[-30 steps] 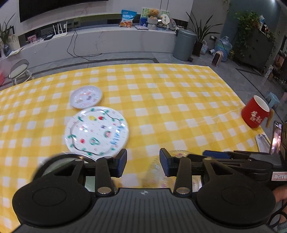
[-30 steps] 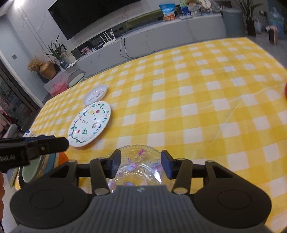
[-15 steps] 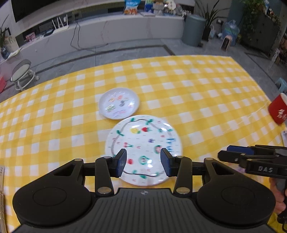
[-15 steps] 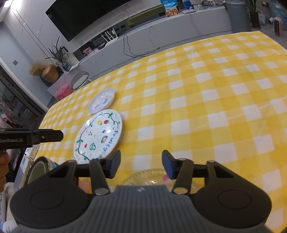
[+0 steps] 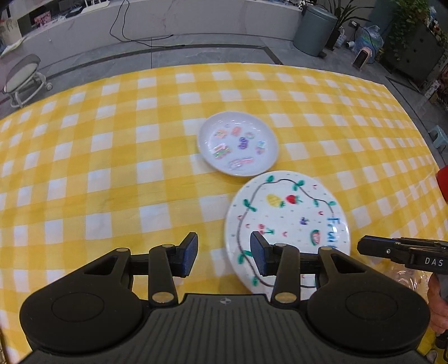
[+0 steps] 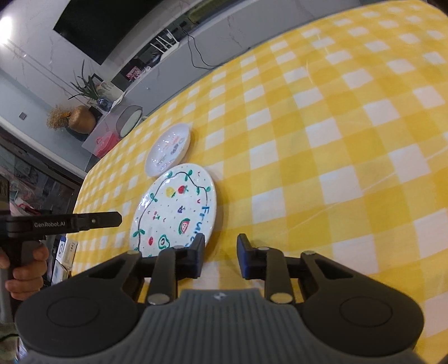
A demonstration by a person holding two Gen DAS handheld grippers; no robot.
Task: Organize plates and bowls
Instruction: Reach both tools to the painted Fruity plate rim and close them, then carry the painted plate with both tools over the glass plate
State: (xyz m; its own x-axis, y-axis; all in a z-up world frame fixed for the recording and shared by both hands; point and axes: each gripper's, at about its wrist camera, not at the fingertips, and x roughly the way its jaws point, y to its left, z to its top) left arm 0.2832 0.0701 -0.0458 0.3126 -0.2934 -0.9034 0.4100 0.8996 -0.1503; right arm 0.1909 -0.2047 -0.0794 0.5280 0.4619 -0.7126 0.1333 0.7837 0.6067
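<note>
A large white plate painted with fruit [image 5: 288,221] [image 6: 179,207] lies on the yellow checked tablecloth [image 5: 112,168]. A smaller white plate [image 5: 238,147] [image 6: 168,149] lies just behind it. My left gripper [image 5: 224,253] [image 6: 117,219] hovers open at the large plate's near left edge, its right finger over the rim and only cloth between the jaws. My right gripper [image 6: 221,253] [image 5: 361,247] has its jaws closing, and only cloth shows between them. A clear glass bowl [image 5: 406,277] lies under it, hidden in the right wrist view.
A red mug [image 5: 442,182] stands at the table's right edge. Beyond the far edge are a grey bin [image 5: 315,30], a low counter [image 5: 168,16] and a stool [image 5: 23,75]. A hand [image 6: 25,268] holds the left gripper.
The left gripper has swung left and lower, so both plates now sit right of its jaws. The right gripper's jaws have narrowed, its view has rolled, and the glass bowl has left that view.
</note>
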